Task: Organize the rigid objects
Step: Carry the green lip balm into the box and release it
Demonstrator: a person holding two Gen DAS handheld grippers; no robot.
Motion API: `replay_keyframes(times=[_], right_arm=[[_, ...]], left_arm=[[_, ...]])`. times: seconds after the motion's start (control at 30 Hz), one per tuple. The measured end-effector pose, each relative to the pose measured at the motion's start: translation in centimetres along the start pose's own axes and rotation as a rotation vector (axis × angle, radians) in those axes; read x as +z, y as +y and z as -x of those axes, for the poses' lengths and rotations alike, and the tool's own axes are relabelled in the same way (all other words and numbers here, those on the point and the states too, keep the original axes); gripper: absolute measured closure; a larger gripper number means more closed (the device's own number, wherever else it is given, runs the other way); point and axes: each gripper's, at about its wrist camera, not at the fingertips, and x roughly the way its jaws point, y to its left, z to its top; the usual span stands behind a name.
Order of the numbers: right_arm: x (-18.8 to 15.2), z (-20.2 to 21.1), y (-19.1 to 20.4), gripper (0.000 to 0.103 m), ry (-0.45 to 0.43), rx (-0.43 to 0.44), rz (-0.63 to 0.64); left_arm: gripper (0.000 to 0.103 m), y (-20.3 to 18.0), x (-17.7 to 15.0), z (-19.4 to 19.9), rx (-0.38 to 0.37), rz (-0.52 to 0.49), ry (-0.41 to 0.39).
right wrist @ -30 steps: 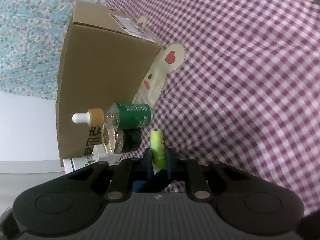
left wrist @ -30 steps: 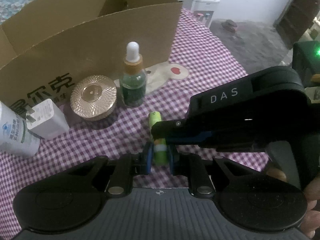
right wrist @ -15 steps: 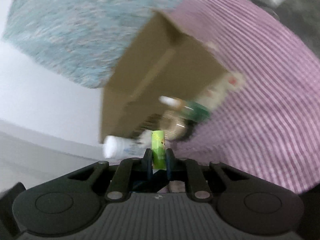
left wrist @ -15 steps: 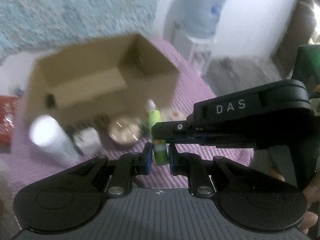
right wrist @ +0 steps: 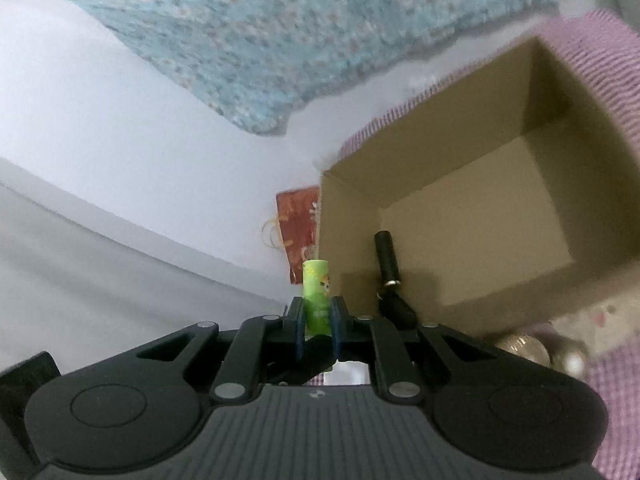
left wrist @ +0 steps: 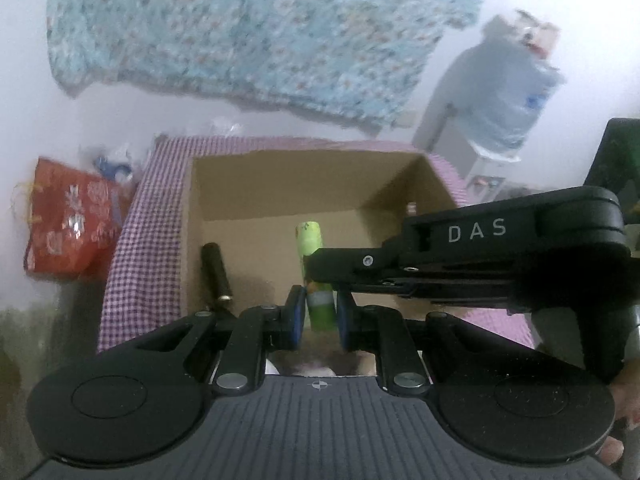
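Note:
A small green tube [left wrist: 308,240] with a cartoon label is held by both grippers at once. My left gripper [left wrist: 318,316] is shut on its lower part. My right gripper [left wrist: 316,268] reaches in from the right and is shut on the tube's middle. The right wrist view shows the same tube [right wrist: 316,284] upright between the right gripper [right wrist: 316,320] pads. The tube hangs over the near edge of an open cardboard box [left wrist: 280,184]. A black cylinder [left wrist: 216,268] lies inside the box at its left wall.
The box [right wrist: 460,160] stands on a purple checked cloth [left wrist: 148,216]. A gold-lidded jar [right wrist: 520,350] sits in front of the box. A red bag [left wrist: 72,228] is on the floor at left, and a water bottle [left wrist: 508,96] stands at the far right.
Both grippers have lifted the green tube off the checked cloth and carried it up and forward. The views now look down into the open box instead of at its front wall.

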Motion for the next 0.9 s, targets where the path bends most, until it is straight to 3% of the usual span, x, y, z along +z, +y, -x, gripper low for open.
replay_keyframes(times=[0.23,0.37,0.53,0.77,0.9], right_arm=[[5.6,-8.0,-1.9,0.089,0.115,-0.094,-0.063],[6.6,-11.6,-3.2,0.090,0.153,-0.121,-0.100],[6.7,-14.9,-4.2,0.090,0.181,-0.145,-0.114],[6.1,-13.6,-3.1,0.089,0.188,-0.118,-0.079],[5.7,-10.0,-1.9,0.088,0.155,-0.093,-0.043]], left_arm=[[0.087,3.5,3.1,-6.4,0.052,0.056,0.130],[0.086,4.4,3.5,-9.0,0.121,0.055,0.164],[0.085,4.8,3.5,-9.2,0.133,0.057,0.168],[0.083,4.8,3.5,-6.6,0.089,0.073,0.124],[0.080,3.9,3.1,-3.3,0.046,0.064,0.078]])
